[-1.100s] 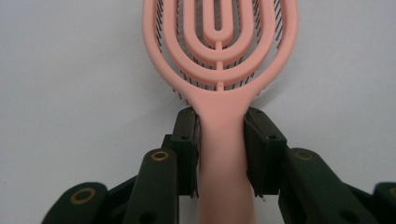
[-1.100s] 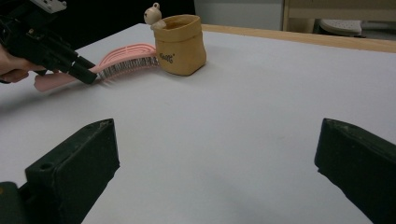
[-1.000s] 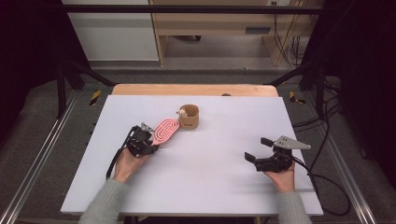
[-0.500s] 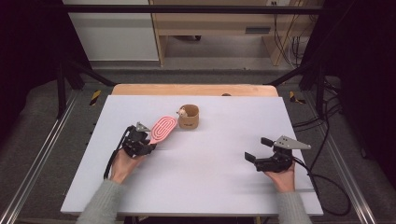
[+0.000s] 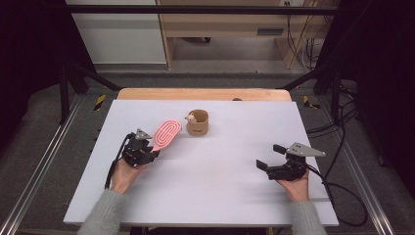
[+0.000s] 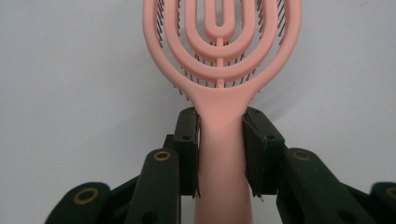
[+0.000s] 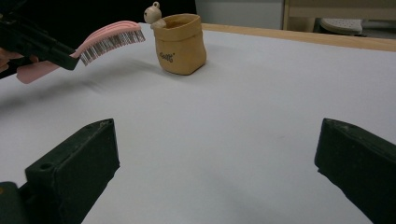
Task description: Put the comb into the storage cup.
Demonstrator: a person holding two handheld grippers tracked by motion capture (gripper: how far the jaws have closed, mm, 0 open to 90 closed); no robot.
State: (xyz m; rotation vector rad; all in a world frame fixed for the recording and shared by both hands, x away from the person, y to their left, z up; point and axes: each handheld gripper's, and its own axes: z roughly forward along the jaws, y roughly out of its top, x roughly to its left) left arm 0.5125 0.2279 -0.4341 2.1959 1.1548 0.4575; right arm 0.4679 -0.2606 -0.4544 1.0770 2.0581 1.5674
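Left gripper (image 5: 147,152) is clamped on the pink hairbrush (image 5: 166,134) handle, just beside the tan pouch (image 5: 198,123); its print's unreadable. Right gripper (image 5: 270,157) jaws wide apart over bare bench (image 5: 220,181), near the right edge.

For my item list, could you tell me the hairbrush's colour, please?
The hairbrush is pink; the left gripper view shows it best.

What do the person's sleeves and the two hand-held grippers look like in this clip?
Both forearms wear grey knit sleeves. The left hand-held gripper is black, with blocky jaws on linked arms joined by brass-coloured rivets and a small grey plate on top; a black cable trails from it. The right hand-held gripper is also black, carries a grey three-cornered plate, and has a black cable looping off the table edge.
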